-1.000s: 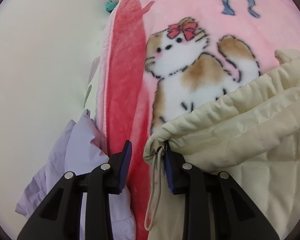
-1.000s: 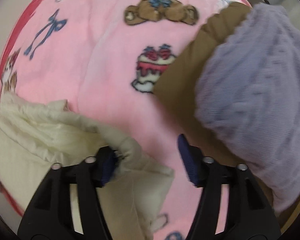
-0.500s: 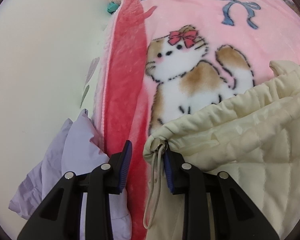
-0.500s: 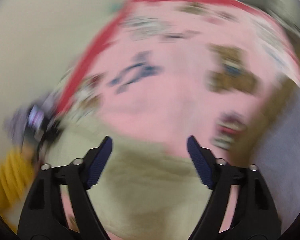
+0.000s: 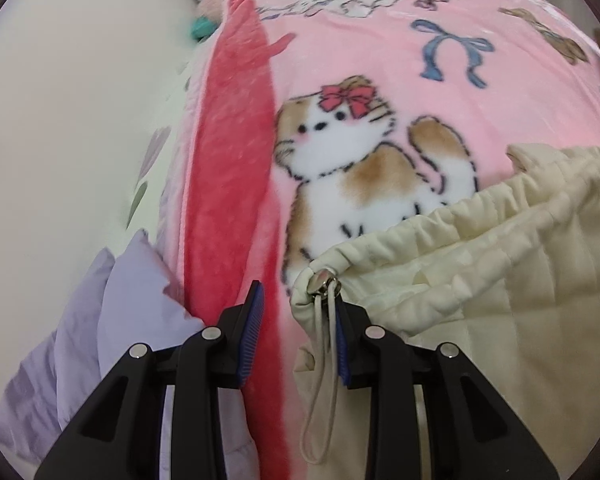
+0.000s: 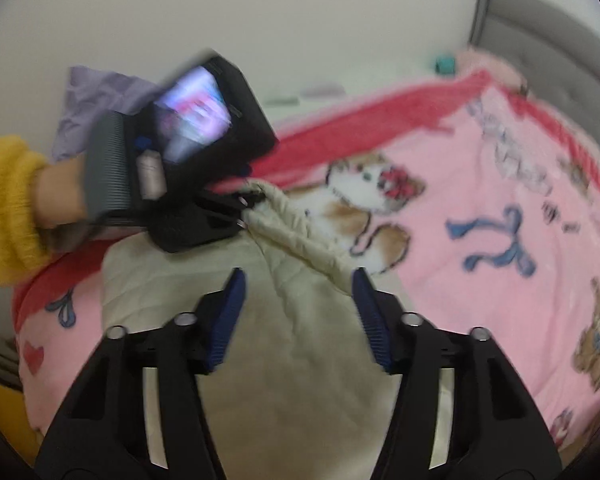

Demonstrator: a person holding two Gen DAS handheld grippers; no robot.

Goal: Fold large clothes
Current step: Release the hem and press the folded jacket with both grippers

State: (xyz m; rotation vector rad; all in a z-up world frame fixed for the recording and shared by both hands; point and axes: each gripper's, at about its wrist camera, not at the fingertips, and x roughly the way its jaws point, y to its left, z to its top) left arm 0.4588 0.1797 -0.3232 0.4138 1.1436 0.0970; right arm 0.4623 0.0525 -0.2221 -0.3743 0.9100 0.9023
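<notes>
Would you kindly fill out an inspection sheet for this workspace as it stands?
Surface: pink blanket with cartoon prints and a red border, covering a bed.
Job's things: cream quilted jacket lying on the blanket, its cord hanging from the hem corner.
Clutter: lavender cloth beside the blanket; small teal item at the far end.
Grippers: left gripper has its jaws apart, with the hem corner against one finger. Right gripper is open above the jacket, its jaws just closing, with nothing pinched.
Cables: nothing seen.
Surroundings: pale wall, grey headboard, yellow sleeve.
</notes>
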